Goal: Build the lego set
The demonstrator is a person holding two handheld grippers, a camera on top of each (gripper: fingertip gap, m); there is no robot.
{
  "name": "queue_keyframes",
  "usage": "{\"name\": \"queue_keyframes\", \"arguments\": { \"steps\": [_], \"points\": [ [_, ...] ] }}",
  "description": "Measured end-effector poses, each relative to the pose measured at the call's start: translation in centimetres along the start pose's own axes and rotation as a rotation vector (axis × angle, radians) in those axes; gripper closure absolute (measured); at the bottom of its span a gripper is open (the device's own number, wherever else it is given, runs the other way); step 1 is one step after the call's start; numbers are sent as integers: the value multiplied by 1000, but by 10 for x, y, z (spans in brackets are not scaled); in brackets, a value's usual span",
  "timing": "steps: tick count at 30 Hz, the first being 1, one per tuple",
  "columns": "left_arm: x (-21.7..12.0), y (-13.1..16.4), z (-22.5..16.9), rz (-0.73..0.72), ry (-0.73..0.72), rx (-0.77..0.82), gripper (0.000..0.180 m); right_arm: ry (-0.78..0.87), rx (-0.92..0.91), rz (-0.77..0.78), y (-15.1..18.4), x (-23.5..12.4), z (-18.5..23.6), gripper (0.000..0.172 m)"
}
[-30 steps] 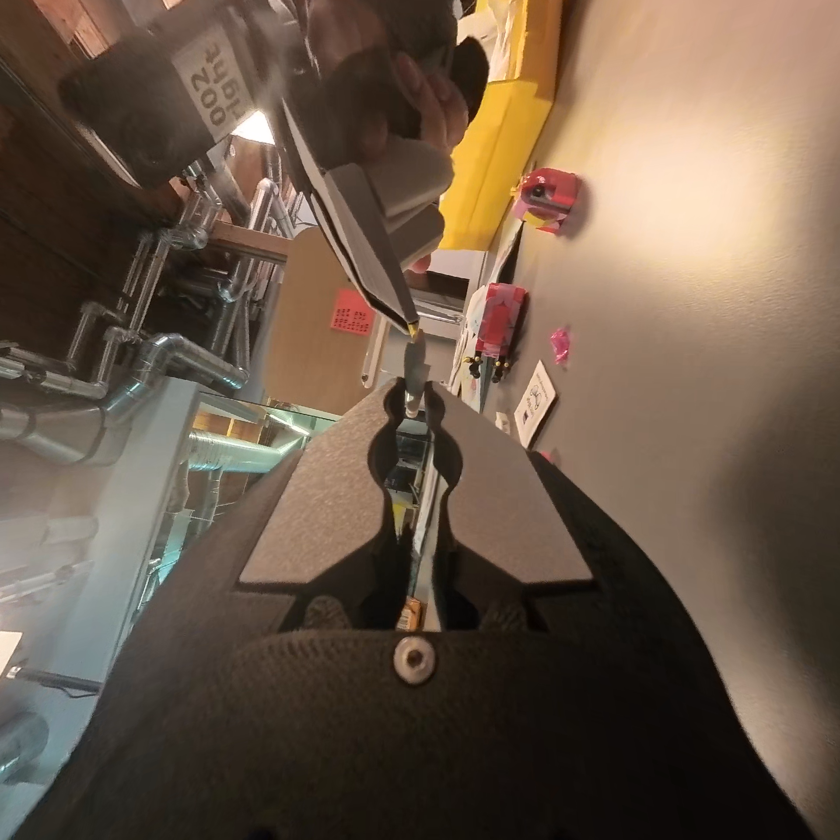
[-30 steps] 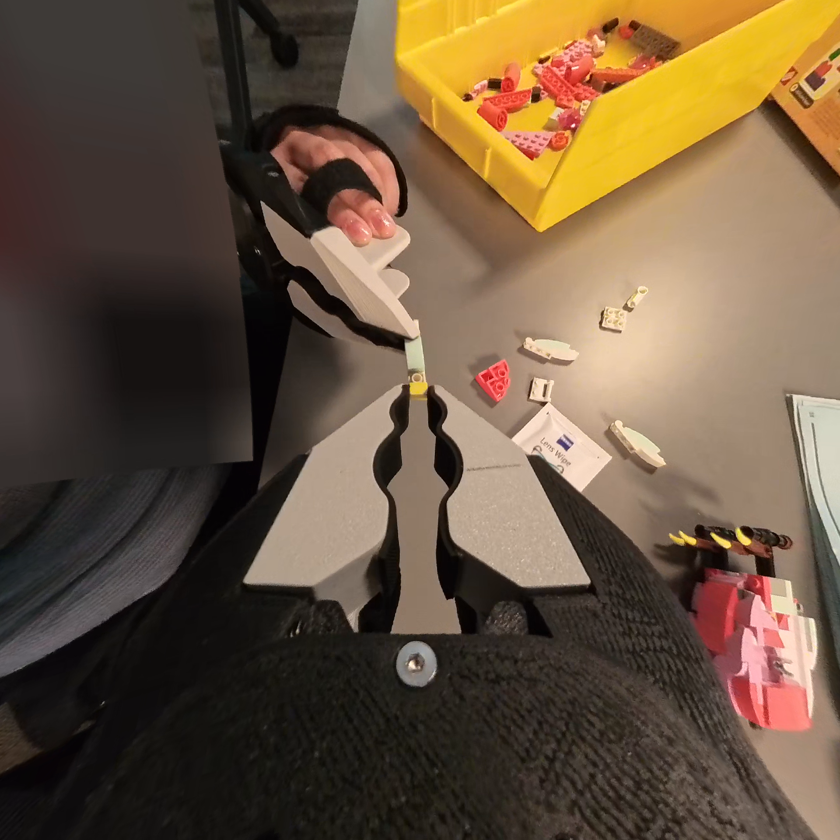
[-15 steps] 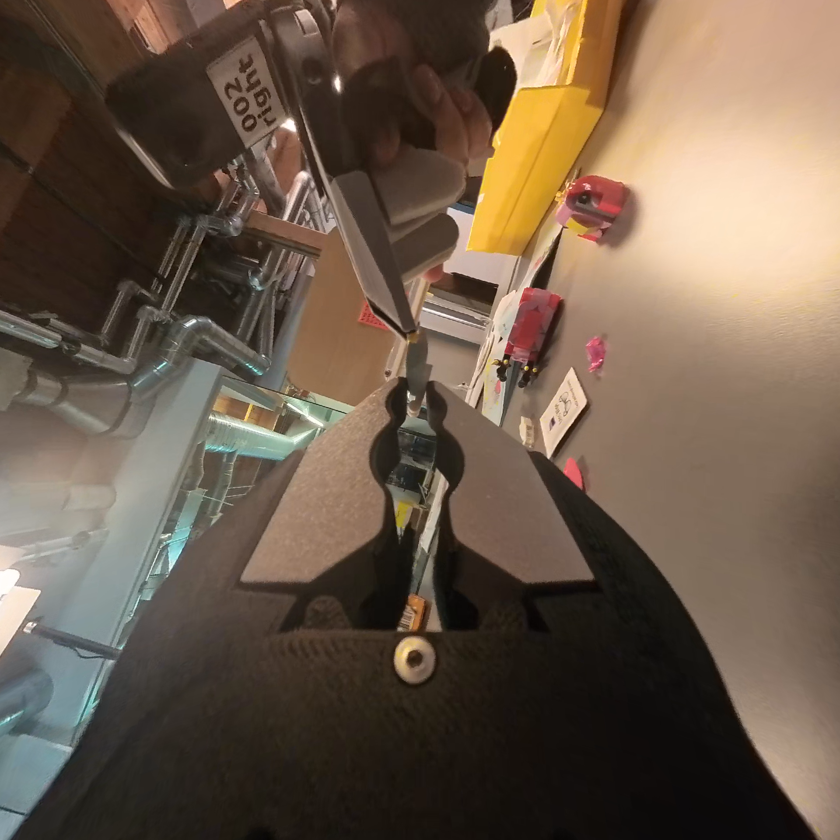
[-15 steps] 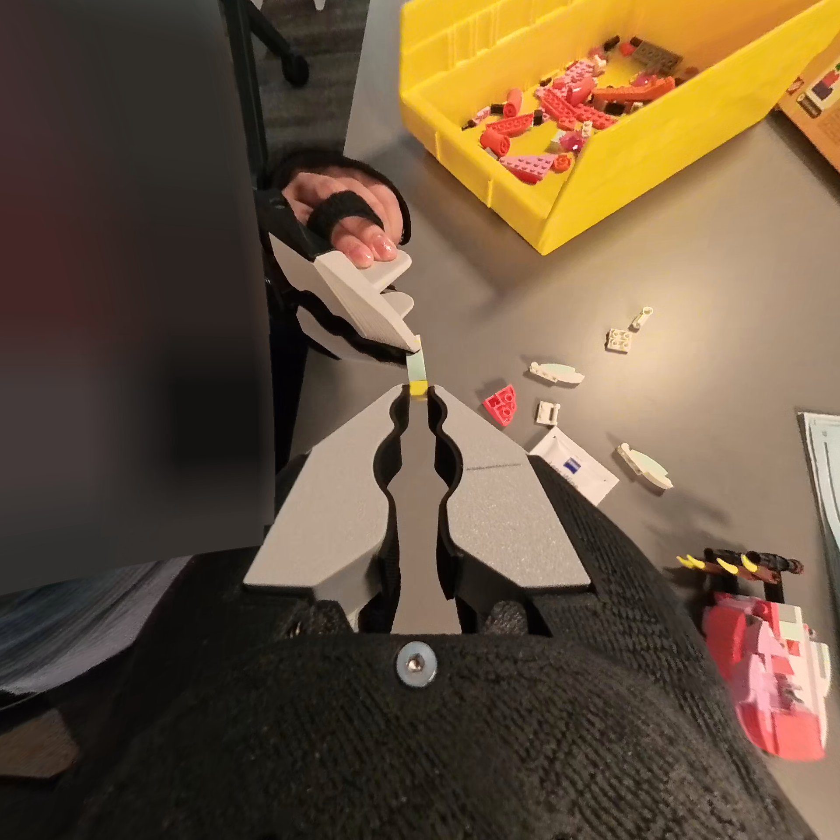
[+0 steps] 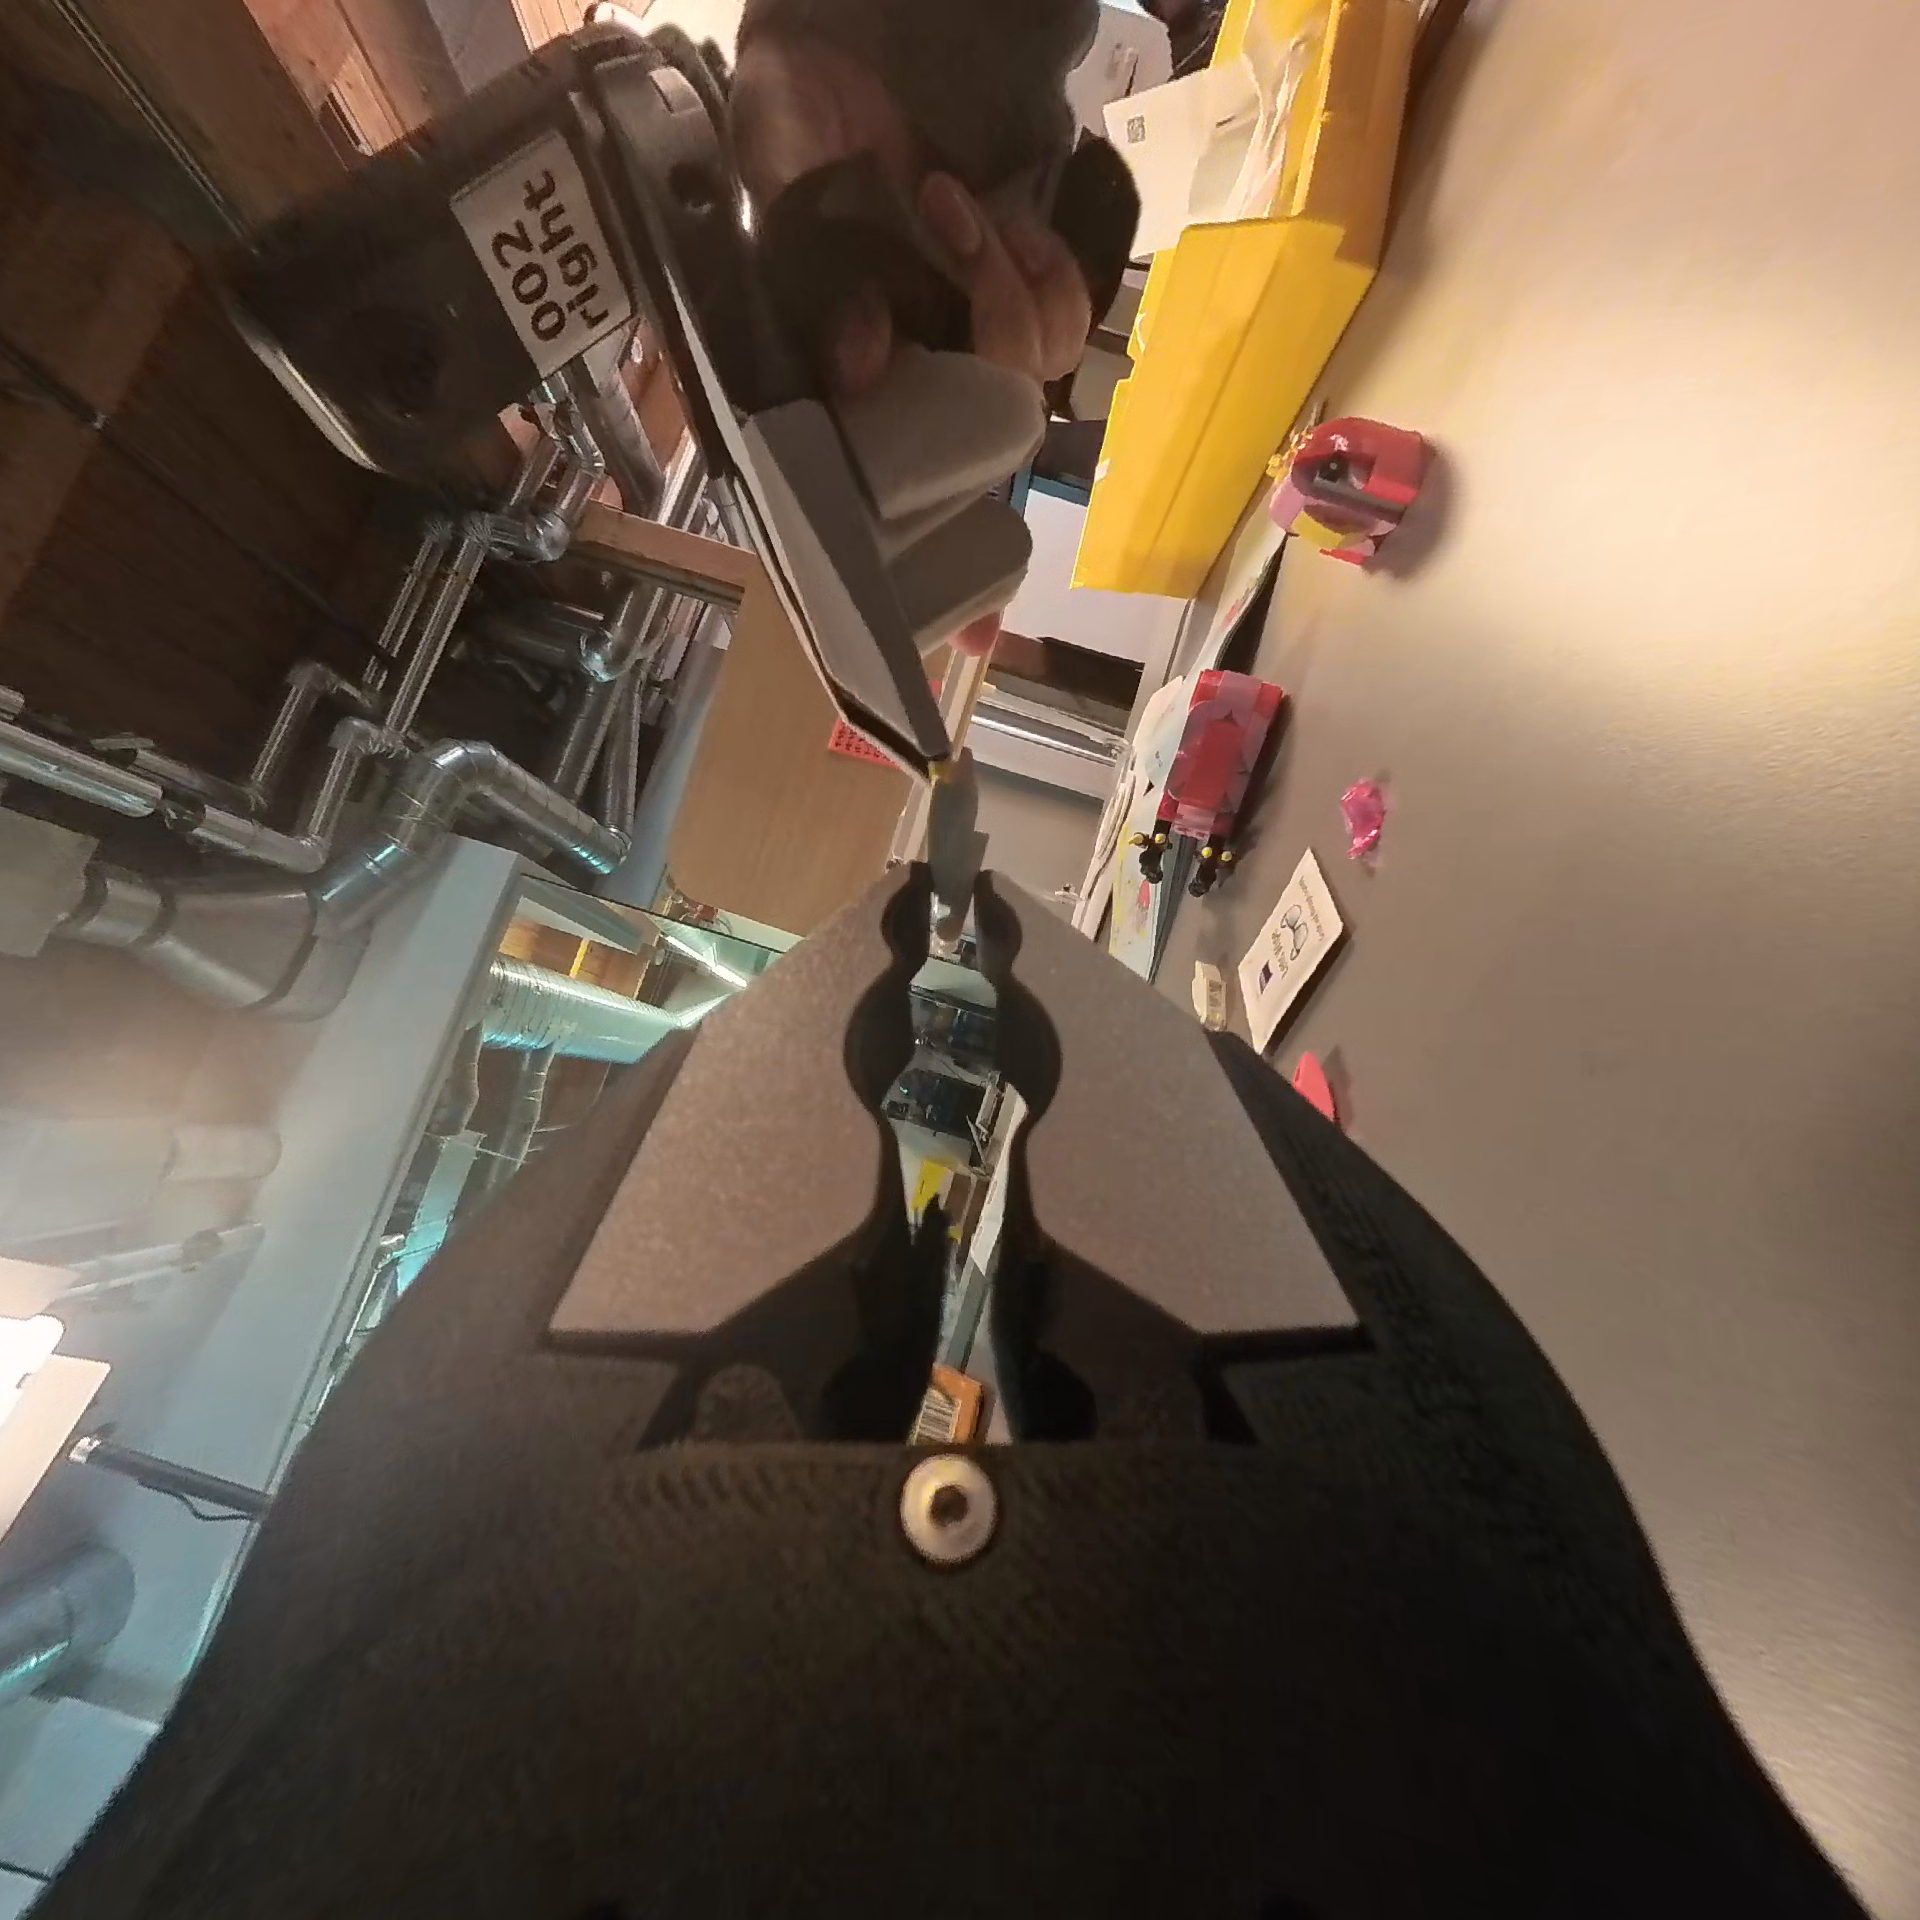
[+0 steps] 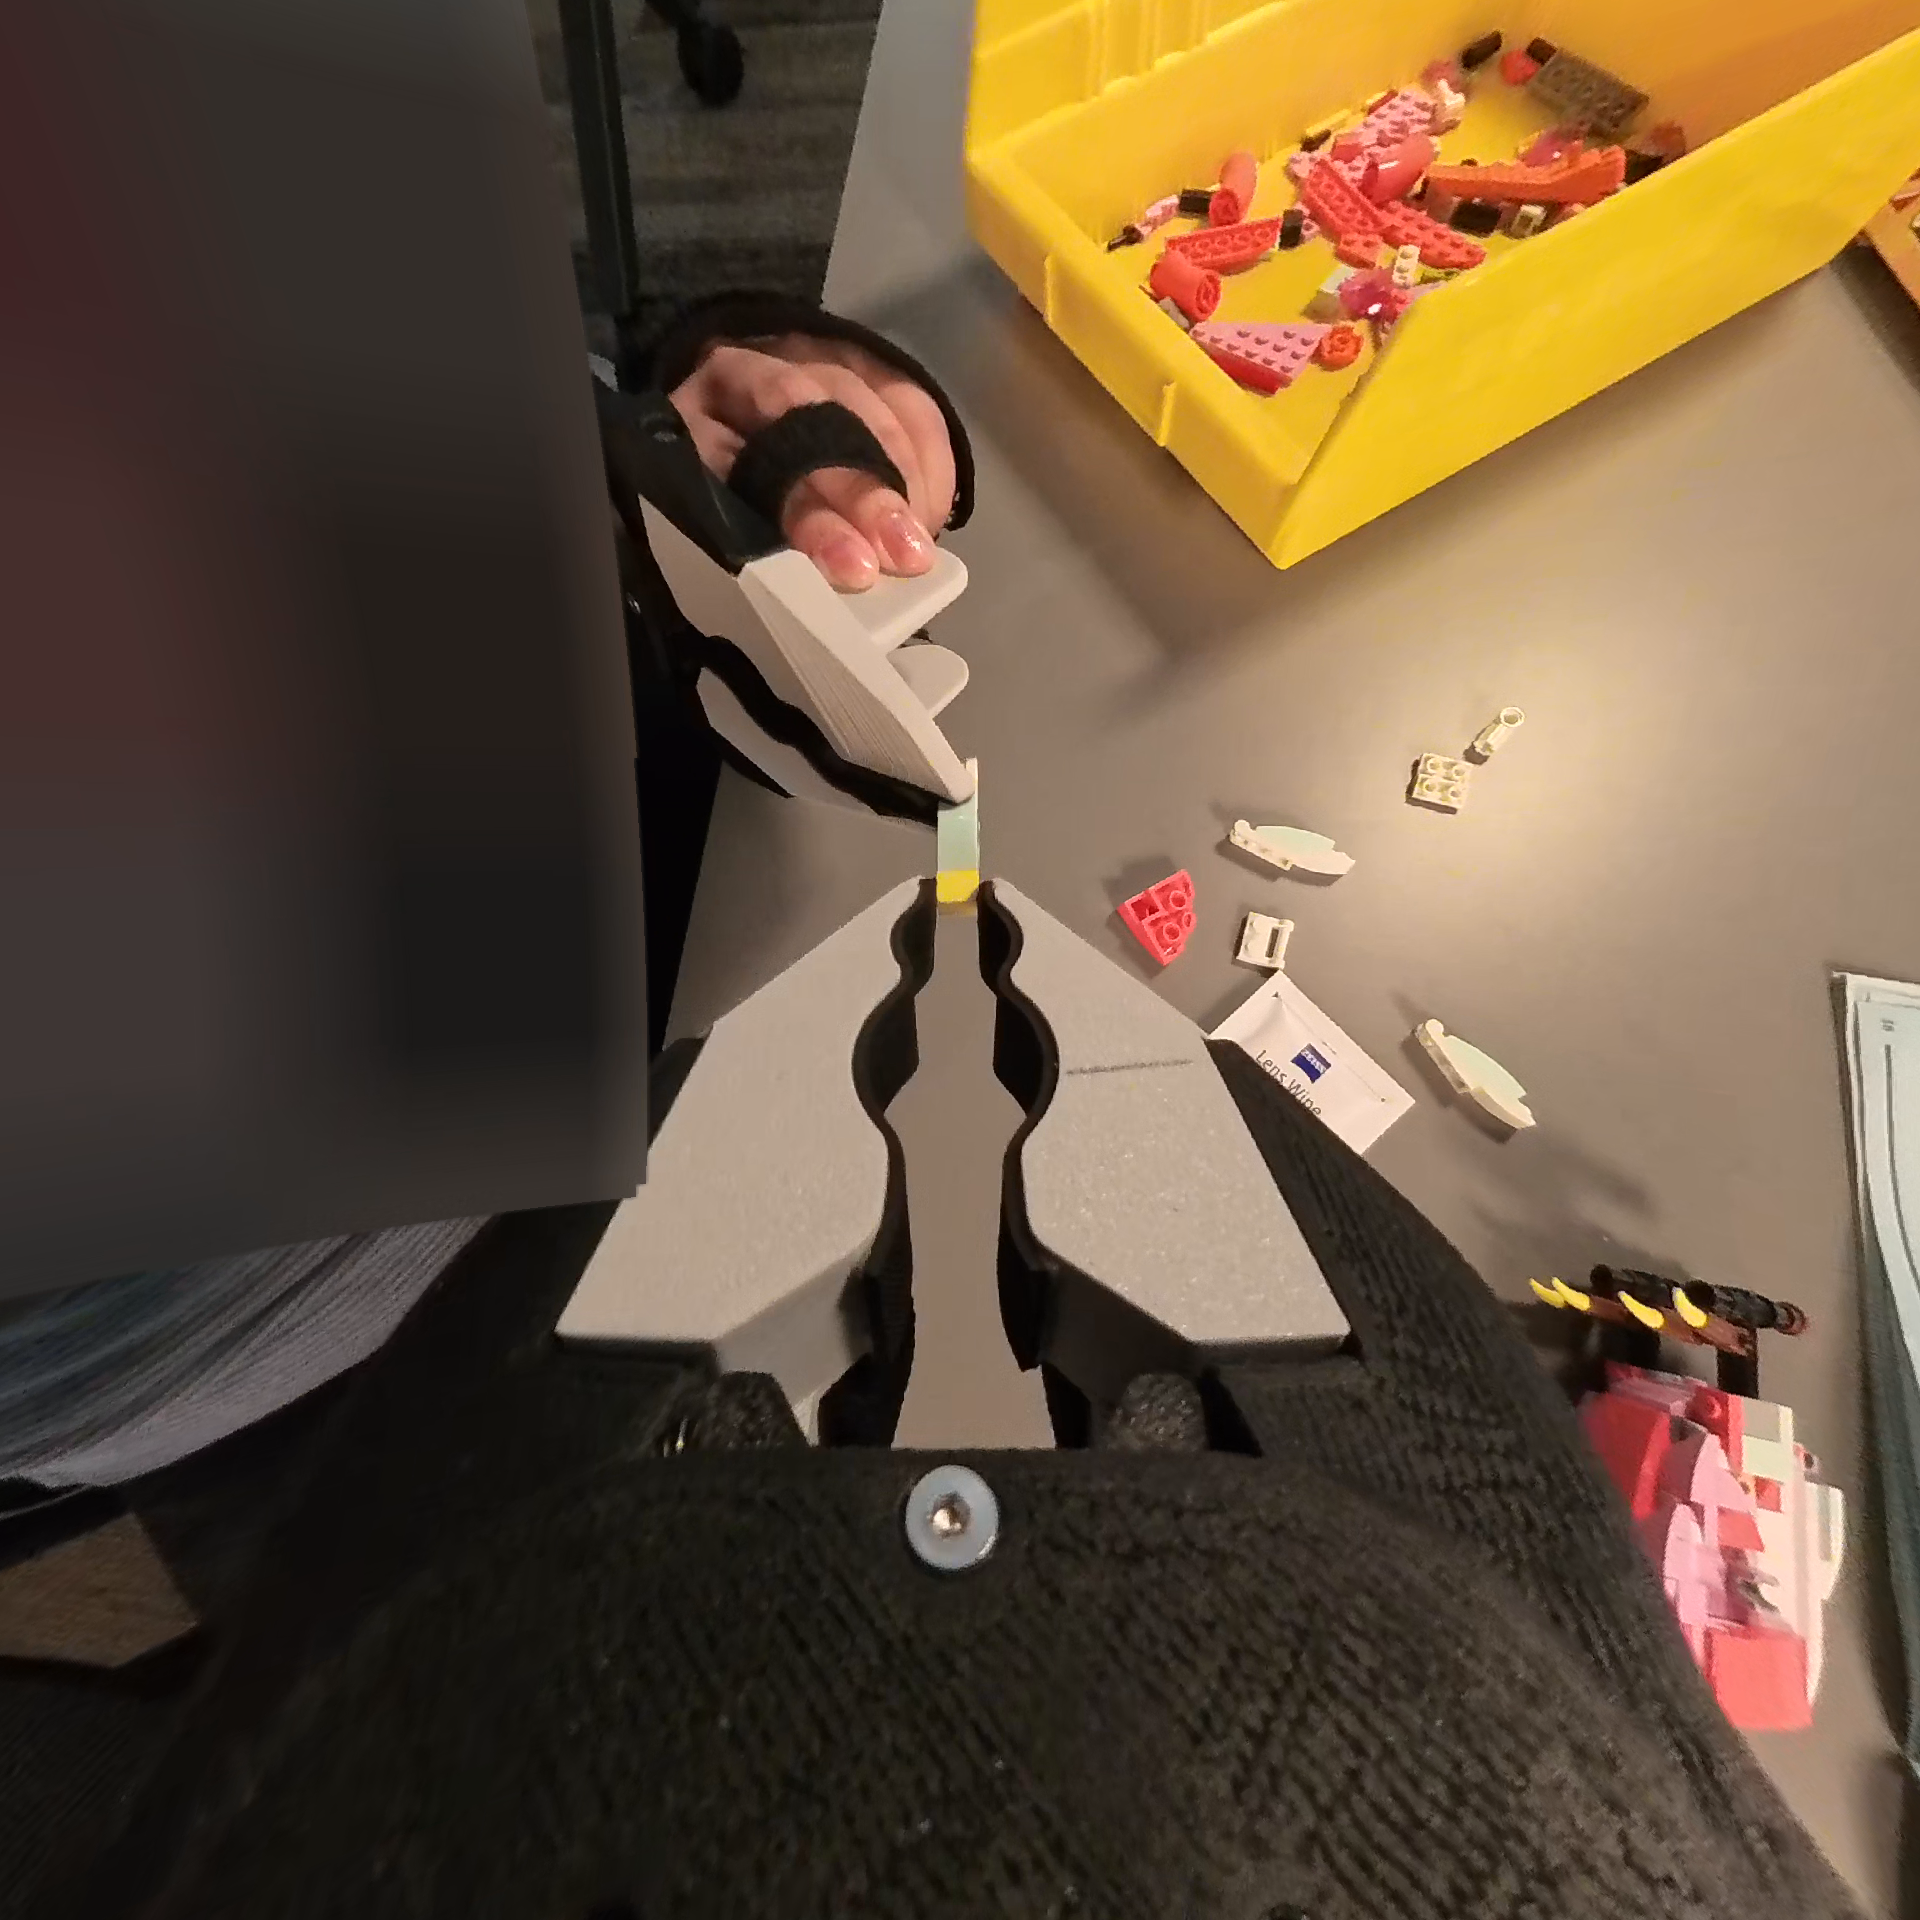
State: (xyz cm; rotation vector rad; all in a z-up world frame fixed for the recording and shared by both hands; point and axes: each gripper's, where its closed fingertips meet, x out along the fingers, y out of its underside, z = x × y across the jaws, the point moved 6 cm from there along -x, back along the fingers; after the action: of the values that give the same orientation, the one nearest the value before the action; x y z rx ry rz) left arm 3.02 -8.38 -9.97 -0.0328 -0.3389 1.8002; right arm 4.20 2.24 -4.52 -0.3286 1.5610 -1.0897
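Note:
My left gripper (image 5: 951,896) is shut on one end of a pale green, flat-topped brick piece (image 5: 956,831) and holds it in the air above the grey table (image 5: 1662,1039). My right gripper (image 6: 956,891) is shut on a small yellow brick (image 6: 956,886). The yellow brick sits against the far end of the pale green piece (image 6: 958,834), so the two grippers meet tip to tip. The left gripper's fingers (image 6: 894,727) show in the right wrist view, held by a hand. The right gripper's fingers (image 5: 862,644) show in the left wrist view, with the yellow brick (image 5: 941,771) at their tip.
A yellow bin (image 6: 1455,447) of red and pink bricks stands at the back right. On the table (image 6: 1558,727) lie a red wedge (image 6: 1162,914), several pale pieces, a white packet (image 6: 1309,1060) and a red and pink model (image 6: 1714,1538). A red bird-like model (image 5: 1351,488) lies farther off. My two grippers' fingertips are within a few centimetres of each other. The white packet (image 6: 1309,1060) is about 15 cm from both grippers' fingertips.
Both grippers stay shut, with the two pieces held end to end. The pair has drifted a little over the table, so the bin and loose pieces slide in both views.

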Motion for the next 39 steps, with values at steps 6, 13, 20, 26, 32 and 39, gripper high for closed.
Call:
{"name": "queue_keyframes", "arguments": {
  "steps": [6,13,20,26,32,39],
  "points": [
    [0,-1,0,-8,0,-6,173,-14,-8,12,-1,-1,0,165],
    [0,0,0,-2,0,-10,173,-6,-10,16,-2,0,0,161],
    [2,4,2,21,5,-35,173,139,-118,-24,-5,-1,2,137],
    [4,9,3,53,11,-75,173,702,-671,167,5,17,15,129],
    [4,8,2,55,23,-76,173,914,-888,261,10,30,22,141],
    [5,9,2,59,24,-89,173,955,-966,296,8,33,23,162]
  ]
}}
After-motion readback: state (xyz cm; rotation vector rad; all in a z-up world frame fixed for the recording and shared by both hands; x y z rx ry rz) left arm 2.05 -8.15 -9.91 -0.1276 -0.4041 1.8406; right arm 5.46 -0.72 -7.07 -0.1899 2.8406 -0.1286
